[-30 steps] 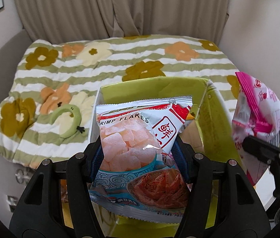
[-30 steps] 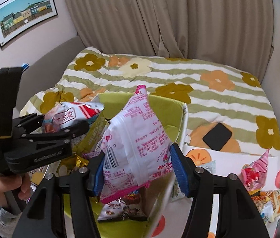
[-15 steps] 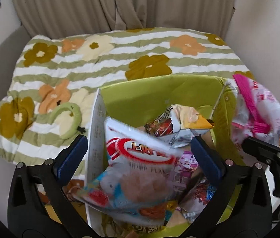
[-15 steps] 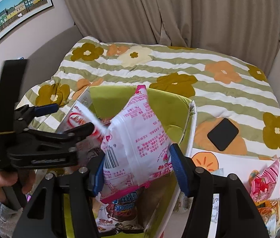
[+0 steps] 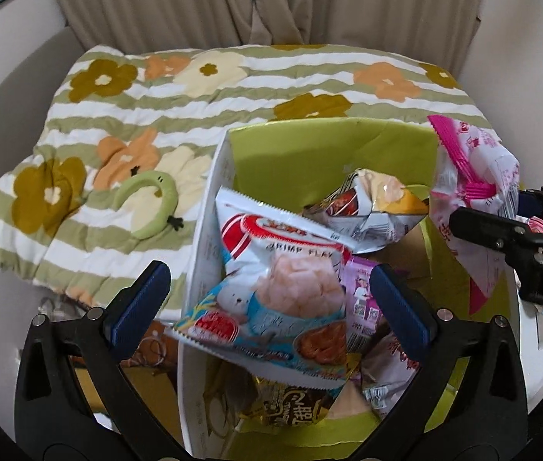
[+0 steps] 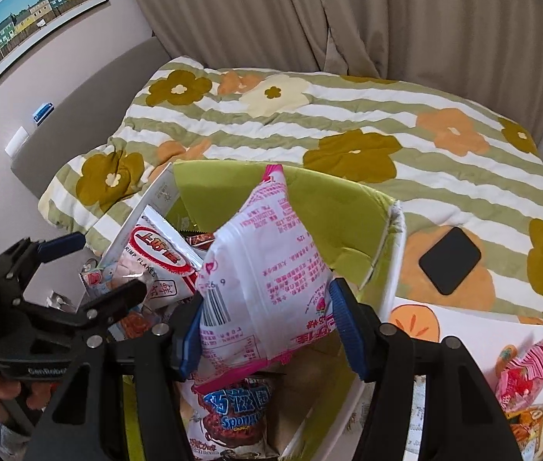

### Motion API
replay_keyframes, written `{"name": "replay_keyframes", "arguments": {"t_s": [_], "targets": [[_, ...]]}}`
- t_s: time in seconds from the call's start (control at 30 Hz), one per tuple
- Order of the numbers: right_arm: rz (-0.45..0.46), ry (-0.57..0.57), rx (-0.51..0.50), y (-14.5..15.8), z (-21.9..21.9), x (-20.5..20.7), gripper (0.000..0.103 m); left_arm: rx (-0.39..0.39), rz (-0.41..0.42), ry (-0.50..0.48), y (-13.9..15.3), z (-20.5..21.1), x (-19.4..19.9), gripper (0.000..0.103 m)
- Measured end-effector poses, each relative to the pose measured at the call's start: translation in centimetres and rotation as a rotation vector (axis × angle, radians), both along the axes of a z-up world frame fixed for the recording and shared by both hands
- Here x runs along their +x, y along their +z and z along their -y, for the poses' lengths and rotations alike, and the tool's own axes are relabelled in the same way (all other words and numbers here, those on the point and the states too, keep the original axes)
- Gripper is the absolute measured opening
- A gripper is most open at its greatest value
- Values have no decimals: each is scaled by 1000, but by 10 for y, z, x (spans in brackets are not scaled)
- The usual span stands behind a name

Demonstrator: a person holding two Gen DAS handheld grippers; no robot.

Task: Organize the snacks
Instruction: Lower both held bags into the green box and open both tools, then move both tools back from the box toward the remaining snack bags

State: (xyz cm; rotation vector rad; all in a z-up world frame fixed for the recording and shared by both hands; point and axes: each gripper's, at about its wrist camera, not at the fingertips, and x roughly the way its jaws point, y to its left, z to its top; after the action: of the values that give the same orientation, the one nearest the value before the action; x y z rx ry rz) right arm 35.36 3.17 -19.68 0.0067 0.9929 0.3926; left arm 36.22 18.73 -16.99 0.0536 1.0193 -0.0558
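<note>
Left gripper (image 5: 267,296) fingers spread; shrimp flakes bag (image 5: 283,292) lies in green box (image 5: 332,146); my right gripper (image 6: 263,326) pinches pink-white packet (image 6: 267,269) at box's 3 o'clock; next, I judge: lower, release.

Snack packets (image 5: 283,292) crowd the green box (image 5: 332,142); only its far end shows bare wall

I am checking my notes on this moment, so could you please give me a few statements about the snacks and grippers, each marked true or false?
1. The left gripper is open. True.
2. The shrimp flakes bag lies on the quilt. False: it lies in the green box.
3. The right gripper holds a pink-and-white bag. True.
4. The black pad is inside the box. False: it lies on the quilt.
</note>
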Motion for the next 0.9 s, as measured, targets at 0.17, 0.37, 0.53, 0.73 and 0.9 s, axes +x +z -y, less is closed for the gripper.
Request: {"name": "replay_keyframes", "arguments": {"t_s": [0.17,0.37,0.53,0.73,0.9], "targets": [[42,-9,28,5,6,1,103,0,2,19,0,-4,-9,103],[108,-27,43,14,15,-9,103,7,11,23,4,-2,-19,103],[130,-36,31,20,18,-19,103,23,26,15,11,1,-28,103],[142,-45,56,32,23,-39,103,36,63,-12,29,10,-43,103],[188,-69,45,49,27,-63,103,31,105,-35,49,16,-60,103]]}}
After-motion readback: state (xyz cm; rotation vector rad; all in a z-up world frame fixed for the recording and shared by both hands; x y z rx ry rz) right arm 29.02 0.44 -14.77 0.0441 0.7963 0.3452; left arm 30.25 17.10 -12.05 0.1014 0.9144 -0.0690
